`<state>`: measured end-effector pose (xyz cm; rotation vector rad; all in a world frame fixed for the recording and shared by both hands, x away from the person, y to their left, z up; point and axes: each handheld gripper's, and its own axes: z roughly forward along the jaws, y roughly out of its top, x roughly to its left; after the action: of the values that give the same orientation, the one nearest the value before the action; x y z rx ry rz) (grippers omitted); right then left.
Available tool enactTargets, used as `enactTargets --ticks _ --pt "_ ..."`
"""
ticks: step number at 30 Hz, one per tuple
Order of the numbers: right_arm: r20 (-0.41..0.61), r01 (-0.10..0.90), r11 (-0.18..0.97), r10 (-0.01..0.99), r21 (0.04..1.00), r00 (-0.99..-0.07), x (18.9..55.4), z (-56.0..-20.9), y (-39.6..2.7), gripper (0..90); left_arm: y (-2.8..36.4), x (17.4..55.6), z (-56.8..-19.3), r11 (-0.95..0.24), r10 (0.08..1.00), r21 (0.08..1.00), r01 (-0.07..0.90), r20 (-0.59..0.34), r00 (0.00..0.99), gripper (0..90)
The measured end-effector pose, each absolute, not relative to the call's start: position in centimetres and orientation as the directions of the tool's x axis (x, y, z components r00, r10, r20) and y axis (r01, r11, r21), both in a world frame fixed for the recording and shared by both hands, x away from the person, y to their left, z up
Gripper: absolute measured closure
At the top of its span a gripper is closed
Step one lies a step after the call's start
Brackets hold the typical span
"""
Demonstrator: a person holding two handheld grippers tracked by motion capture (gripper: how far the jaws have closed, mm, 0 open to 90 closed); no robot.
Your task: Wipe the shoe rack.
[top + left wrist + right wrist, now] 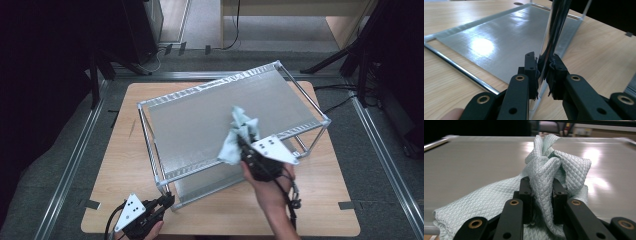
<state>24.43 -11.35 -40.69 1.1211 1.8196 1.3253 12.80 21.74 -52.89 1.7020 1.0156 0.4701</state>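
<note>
Cloth: we see it clenched between the right gripper jaws, frame centre, on shelf top.
Rack leg: we see the left gripper jaws clamped on it.

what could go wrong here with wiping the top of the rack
The cloth is bunched in the right gripper, so little of it lies flat and the black jaws might scrape the top shelf. The left gripper clamps just one corner post, so the rack could pivot or slide under a hard push.

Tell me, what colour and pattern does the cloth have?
The cloth is pale mint green with a fine quilted diamond weave, clearest in the right gripper view.
</note>
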Motion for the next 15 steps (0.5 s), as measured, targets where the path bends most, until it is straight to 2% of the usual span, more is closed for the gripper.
enactTargets --ticks 4,6,7,11,13,15 --pt "-0.012 0.256 0.114 0.93 0.96 -0.368 25.3 -40.9 -15.4 74.0 22.3 12.9 -52.9 -0.083 0.825 0.912 0.401 -0.162 0.541 79.7" --pt "0.001 0.258 0.096 0.935 0.961 -0.354 25.5 -40.9 -16.4 73.4 22.6 12.9 -52.9 -0.077 0.832 0.913 0.401 -0.162 0.53 79.6" --pt "0.016 0.263 0.067 0.953 0.963 -0.302 25.9 -40.9 -18.5 73.0 23.0 12.9 -52.9 -0.073 0.842 0.913 0.402 -0.159 0.515 79.7" --pt "0.047 0.264 0.018 0.97 0.964 -0.238 26.0 -41.0 -20.8 73.3 24.0 13.1 -52.9 -0.05 0.857 0.909 0.413 -0.173 0.485 79.4" --pt "0.079 0.269 -0.01 0.966 0.963 -0.245 25.9 -41.1 -21.1 74.1 24.0 13.1 -52.9 -0.059 0.856 0.912 0.407 -0.164 0.491 79.5" --pt "0.063 0.268 0.004 0.968 0.963 -0.242 25.7 -41.0 -20.7 74.8 23.9 13.1 -52.9 -0.058 0.851 0.911 0.408 -0.169 0.498 79.5"
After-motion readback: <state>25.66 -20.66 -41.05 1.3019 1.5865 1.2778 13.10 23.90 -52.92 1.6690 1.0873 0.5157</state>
